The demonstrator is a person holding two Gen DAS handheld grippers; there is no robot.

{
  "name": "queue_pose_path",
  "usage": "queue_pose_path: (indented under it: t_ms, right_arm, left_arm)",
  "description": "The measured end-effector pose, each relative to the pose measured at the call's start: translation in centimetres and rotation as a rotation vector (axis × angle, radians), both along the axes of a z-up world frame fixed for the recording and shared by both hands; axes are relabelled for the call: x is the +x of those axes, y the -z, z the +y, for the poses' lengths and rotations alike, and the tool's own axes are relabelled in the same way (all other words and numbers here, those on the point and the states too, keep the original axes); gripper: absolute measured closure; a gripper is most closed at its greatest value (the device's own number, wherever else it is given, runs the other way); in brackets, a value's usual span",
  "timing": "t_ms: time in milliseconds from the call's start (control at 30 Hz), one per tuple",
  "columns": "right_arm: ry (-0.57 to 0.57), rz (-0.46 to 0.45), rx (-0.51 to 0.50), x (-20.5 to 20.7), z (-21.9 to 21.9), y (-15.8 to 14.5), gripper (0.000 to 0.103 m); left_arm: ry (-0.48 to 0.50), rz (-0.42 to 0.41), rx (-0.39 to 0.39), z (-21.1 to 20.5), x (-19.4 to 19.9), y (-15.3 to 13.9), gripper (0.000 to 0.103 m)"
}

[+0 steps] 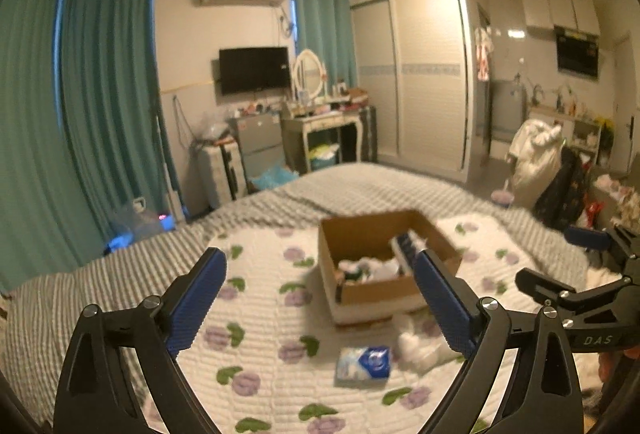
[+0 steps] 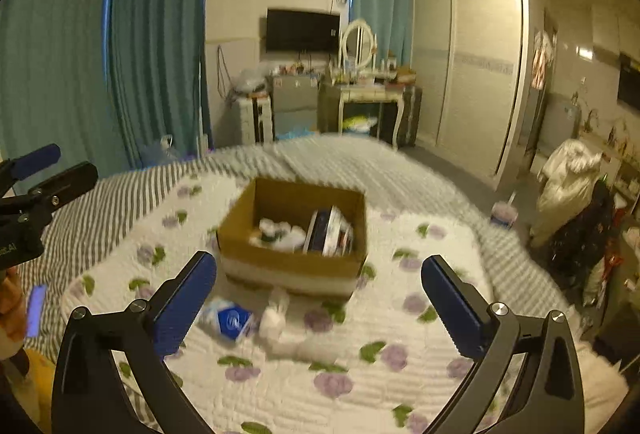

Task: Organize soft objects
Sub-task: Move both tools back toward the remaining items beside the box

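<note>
Both the left gripper (image 1: 320,290) and the right gripper (image 2: 318,294) are held wide apart and empty above a flowered quilt (image 2: 360,374). A cardboard box (image 2: 294,234) of soft items is seen at twelve o'clock, with a tissue pack (image 2: 230,320) and a white bundle (image 2: 276,318) lying just before it at seven o'clock.

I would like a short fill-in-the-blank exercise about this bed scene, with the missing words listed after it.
1. The cardboard box stands on the ____.
2. Both the left gripper and the right gripper are ____.
3. The blue-and-white tissue pack lies ____ the box, on the floral quilt.
4. The wall-mounted TV is switched ____.

Missing words: bed; open; outside; off
</note>
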State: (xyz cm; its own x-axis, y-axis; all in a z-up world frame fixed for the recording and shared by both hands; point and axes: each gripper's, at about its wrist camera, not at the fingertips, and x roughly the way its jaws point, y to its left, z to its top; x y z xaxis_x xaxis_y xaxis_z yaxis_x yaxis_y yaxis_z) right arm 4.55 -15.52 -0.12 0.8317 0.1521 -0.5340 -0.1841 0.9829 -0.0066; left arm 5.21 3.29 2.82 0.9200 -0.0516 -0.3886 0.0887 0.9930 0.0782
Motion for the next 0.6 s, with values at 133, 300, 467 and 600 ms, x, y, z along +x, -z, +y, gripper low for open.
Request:
queue_pose_path:
  t_ms: [133, 300, 467, 600]
  right_arm:
    - [-0.004, 0.099, 0.006, 3.0, 0.6, 5.5, 0.0]
    - [-0.013, 0.184, 0.007, 5.9, 1.6, 10.4, 0.0]
    - [-0.029, 0.231, 0.032, 7.6, 2.2, 13.7, 0.006]
    - [-0.013, 0.255, 0.039, 8.8, 2.2, 15.3, 0.009]
  left_arm:
    - [0.005, 0.082, 0.021, -0.3, 1.7, 4.8, 0.007]
    - [-0.022, 0.27, -0.011, 0.1, 5.5, 11.0, 0.007]
    - [-0.01, 0.395, -0.07, 0.1, 7.5, 16.1, 0.007]
    - [0.046, 0.495, -0.108, -0.6, 7.9, 19.4, 0.008]
